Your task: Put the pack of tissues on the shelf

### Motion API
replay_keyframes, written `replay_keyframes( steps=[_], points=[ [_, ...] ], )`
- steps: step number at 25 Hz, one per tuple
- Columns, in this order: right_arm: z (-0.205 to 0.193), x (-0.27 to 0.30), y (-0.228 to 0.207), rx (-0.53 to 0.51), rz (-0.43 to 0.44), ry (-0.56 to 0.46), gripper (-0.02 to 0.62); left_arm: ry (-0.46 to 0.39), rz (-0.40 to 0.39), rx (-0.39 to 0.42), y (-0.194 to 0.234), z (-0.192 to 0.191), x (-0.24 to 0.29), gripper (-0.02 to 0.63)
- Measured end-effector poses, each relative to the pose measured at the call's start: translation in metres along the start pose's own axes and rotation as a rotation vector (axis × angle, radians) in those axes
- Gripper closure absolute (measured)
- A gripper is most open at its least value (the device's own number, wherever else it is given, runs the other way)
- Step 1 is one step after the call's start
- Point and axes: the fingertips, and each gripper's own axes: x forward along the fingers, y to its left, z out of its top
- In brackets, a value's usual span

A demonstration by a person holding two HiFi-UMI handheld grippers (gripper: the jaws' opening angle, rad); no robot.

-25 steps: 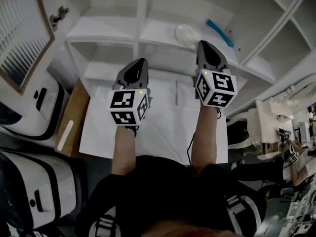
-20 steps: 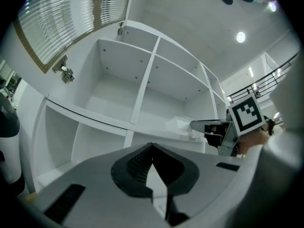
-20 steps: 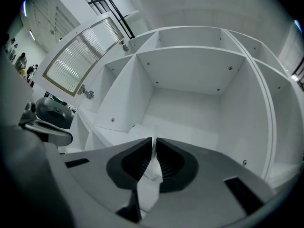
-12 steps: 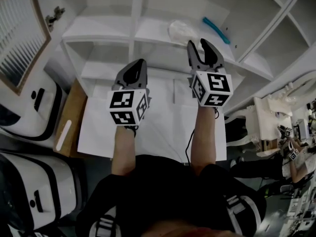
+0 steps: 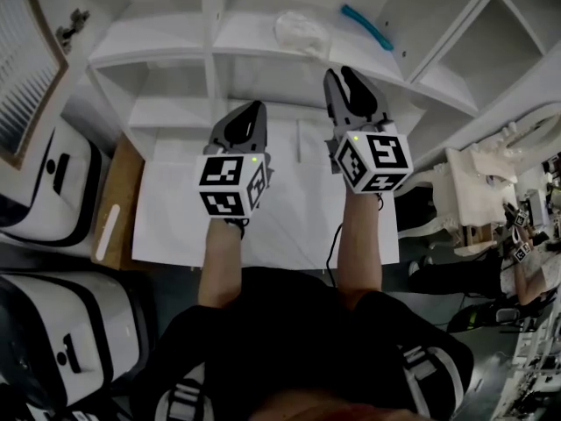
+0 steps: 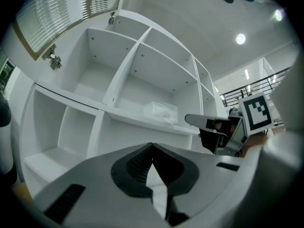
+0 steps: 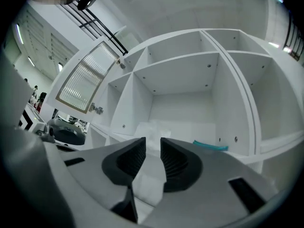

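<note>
The pack of tissues (image 5: 302, 33), in clear crinkled wrap, lies on a white shelf board (image 5: 263, 46) in a middle compartment. My right gripper (image 5: 344, 82) hovers just below and in front of it, apart from it. Its jaws stand parted and are closing, with nothing between them. In the right gripper view the pack (image 7: 154, 128) shows beyond the right gripper (image 7: 153, 144). My left gripper (image 5: 254, 108) is shut and empty, lower and to the left. The left gripper view shows the left gripper (image 6: 152, 148), the pack (image 6: 160, 112) and the right gripper (image 6: 209, 125).
A teal stick-like thing (image 5: 366, 26) lies on the same shelf board, right of the pack. Below the shelf unit is a white tabletop (image 5: 289, 209). White machines (image 5: 53, 182) and a wooden board (image 5: 114, 217) stand at the left. White equipment (image 5: 478, 191) is at the right.
The right gripper's jaws have gone from shut to parted. It has drawn back and down from the pack, which stays on the shelf. The left gripper has barely moved.
</note>
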Motion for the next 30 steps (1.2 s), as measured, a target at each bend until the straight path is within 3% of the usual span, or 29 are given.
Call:
replay_keyframes(
  steps=[4,19,24,30],
  points=[
    [-0.015,-0.014,-0.002,0.034,0.003,0.033,0.538,0.016,-0.008,-0.007,-0.016,-0.011,-0.003,0.595],
    [-0.088,-0.084,0.011,0.220,0.044,0.119,0.570,0.108,0.088,0.036,-0.045,-0.062,-0.045,0.595],
    [-0.108,-0.127,0.020,0.273,0.035,0.128,0.573,0.139,0.089,0.063,-0.057,-0.078,-0.067,0.595],
    [-0.134,-0.180,0.026,0.288,0.021,0.170,0.575,0.167,0.059,0.027,-0.087,-0.106,-0.088,0.595]
  ],
)
